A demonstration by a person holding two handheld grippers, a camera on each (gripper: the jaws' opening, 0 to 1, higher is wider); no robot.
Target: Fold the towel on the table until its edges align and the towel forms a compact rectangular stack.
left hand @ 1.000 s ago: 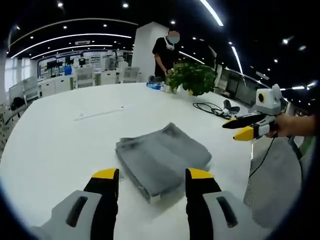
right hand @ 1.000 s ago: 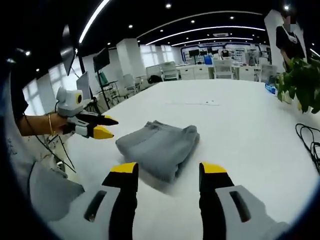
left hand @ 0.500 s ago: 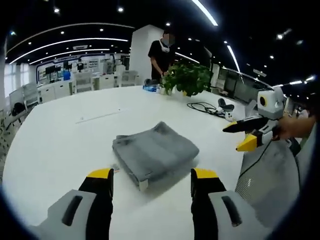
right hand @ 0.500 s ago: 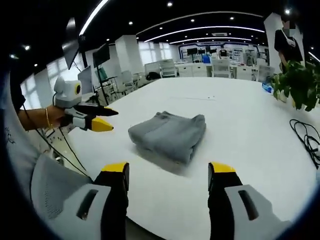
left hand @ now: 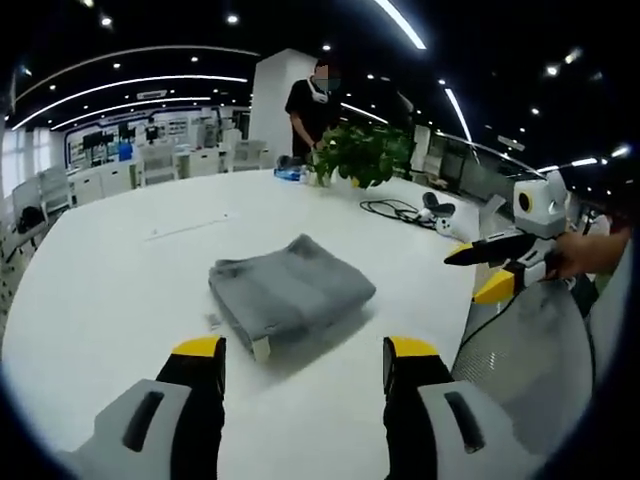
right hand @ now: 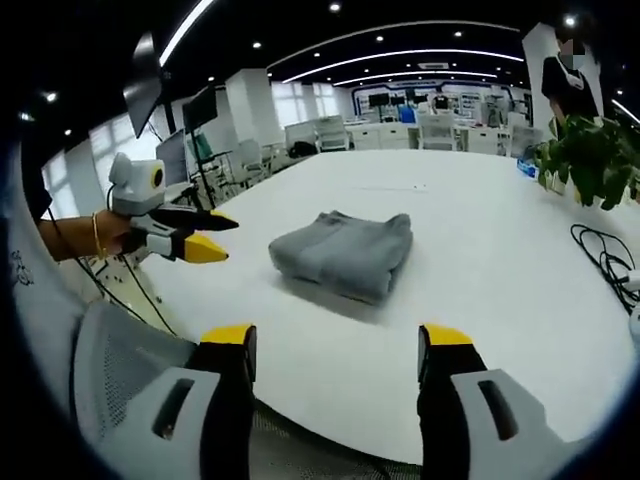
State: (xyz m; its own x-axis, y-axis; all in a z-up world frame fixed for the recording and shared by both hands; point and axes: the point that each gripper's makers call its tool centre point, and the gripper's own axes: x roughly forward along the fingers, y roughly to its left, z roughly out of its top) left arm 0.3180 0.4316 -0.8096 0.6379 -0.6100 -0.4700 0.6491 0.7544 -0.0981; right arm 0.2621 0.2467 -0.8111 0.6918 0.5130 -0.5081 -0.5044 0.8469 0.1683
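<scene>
Worktop (left hand: 110, 270): a broad white surface with a rounded edge; the towel serves as the landmark for everything on it.
Person: stands at the far end of the worktop, well beyond the towel, beside the plant.
Chair (right hand: 130, 350): a grey mesh back at the worktop's near edge, between the towel and the grippers.
Towel (left hand: 288, 292): grey, lying near the middle of the worktop, already folded into a compact, roughly rectangular stack of several layers; a small pale tag sticks out at its near corner. In the right gripper view the towel (right hand: 345, 252) shows a rounded fold along the near side.
Plant (left hand: 362, 155): leafy green, far past the towel.
Cable (left hand: 400, 210): a black loop on the worktop, beyond the towel and to the plant's side.
Left gripper (left hand: 303, 352): jaws spread wide with nothing between them, held short of the towel and apart from it.
Right gripper (right hand: 338, 338): jaws likewise wide apart and empty, off the worktop's edge, well away from the towel.
Handling: the towel looks soft, light and limp; layers would slip if tugged. Any tidying is best done by pinching a corner or a folded edge through all layers.
Progress: the fold appears essentially complete.
</scene>
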